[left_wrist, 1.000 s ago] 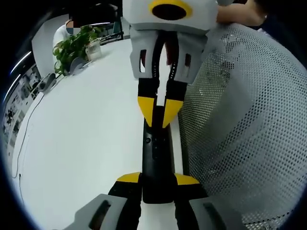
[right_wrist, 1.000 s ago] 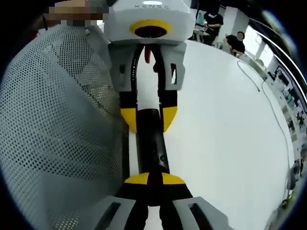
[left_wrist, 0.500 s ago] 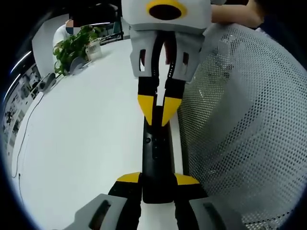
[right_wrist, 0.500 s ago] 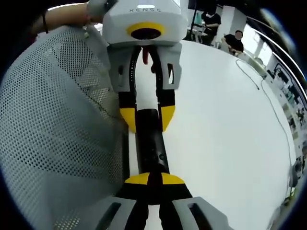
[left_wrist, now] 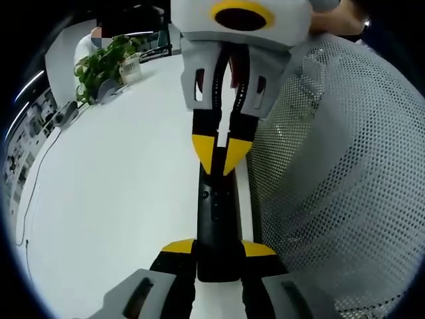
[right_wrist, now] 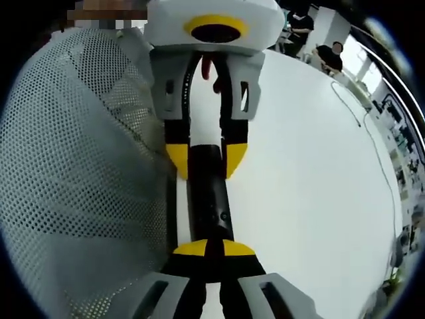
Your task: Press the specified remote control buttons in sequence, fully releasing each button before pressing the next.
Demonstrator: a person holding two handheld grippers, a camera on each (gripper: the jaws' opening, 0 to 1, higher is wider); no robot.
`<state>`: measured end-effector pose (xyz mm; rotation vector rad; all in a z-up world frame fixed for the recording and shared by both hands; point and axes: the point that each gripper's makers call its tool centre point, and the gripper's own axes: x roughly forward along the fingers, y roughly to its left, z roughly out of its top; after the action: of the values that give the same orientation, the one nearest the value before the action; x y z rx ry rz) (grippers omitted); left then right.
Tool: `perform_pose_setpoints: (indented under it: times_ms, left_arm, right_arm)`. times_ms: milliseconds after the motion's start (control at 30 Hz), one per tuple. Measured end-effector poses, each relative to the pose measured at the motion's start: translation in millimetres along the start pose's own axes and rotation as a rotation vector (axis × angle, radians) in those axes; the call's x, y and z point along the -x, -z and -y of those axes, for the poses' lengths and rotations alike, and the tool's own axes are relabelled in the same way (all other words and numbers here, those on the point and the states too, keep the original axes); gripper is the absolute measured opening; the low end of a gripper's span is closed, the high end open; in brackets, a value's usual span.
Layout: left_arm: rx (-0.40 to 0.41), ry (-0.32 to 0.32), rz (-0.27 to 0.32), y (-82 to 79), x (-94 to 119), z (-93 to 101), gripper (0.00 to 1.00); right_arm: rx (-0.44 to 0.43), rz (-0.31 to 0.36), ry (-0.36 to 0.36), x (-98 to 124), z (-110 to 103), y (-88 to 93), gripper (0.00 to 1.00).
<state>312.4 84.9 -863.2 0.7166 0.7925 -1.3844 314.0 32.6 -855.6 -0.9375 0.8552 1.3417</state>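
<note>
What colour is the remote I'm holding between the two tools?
Black. The remote shows best in the left gripper view, lying along the white table.

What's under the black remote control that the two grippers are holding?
Under the remote control lies the white table, bare along its left side. The left gripper grips its near end; the tabletop directly beneath is covered.

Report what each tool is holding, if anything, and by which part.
The left tool clamps one end of the black remote by its side edges. The right tool rests shut on the remote's other end, gripping nothing.
</note>
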Motion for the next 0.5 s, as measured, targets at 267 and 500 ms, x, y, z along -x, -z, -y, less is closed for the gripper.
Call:
perform_pose_setpoints:
  times_ms: [267,500]
  left_arm:
    - [0.001,0.0,-0.002,0.0,0.2,0.0,0.25]
    - [0.002,0.0,-0.003,-0.2,0.2,0.3,0.25]
  right_arm:
    - [-0.1,0.058,-0.017,2.0,2.5,-0.8,0.02]
    - [-0.084,0.032,0.004,4.8,2.7,5.3,0.01]
